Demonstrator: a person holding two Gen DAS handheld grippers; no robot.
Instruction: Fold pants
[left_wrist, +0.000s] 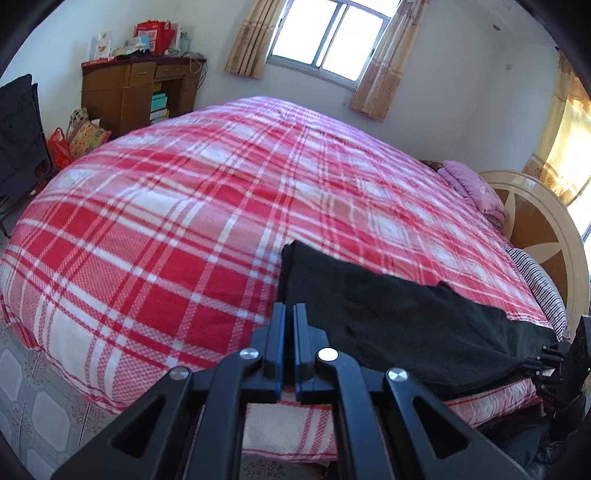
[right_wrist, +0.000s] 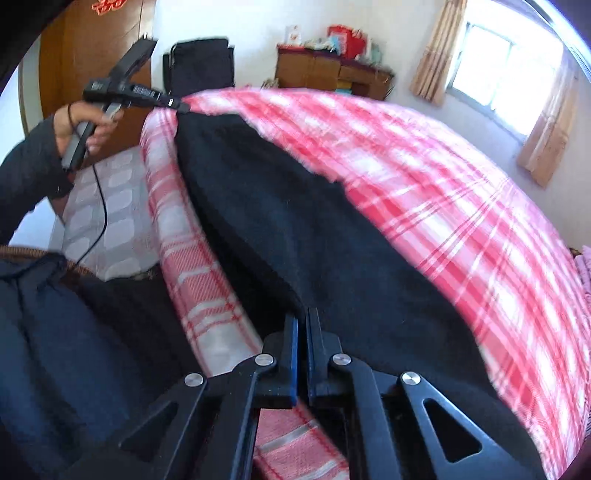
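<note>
From the left wrist view, the left gripper (left_wrist: 289, 314) had its jaws nearly together at the near corner of the black pants (left_wrist: 388, 317), which lay along the near edge of the plaid bedspread (left_wrist: 184, 221); whether cloth was pinched, I could not tell.

From the right wrist view, the right gripper (right_wrist: 303, 325) seemed clamped on the pants' near end, the left one at the far end. I judged a lengthwise fold underway; next, both ends needed carrying across evenly.

Both wrist views low, close, sharing bed (left_wrist: 207, 192) edge.
</note>
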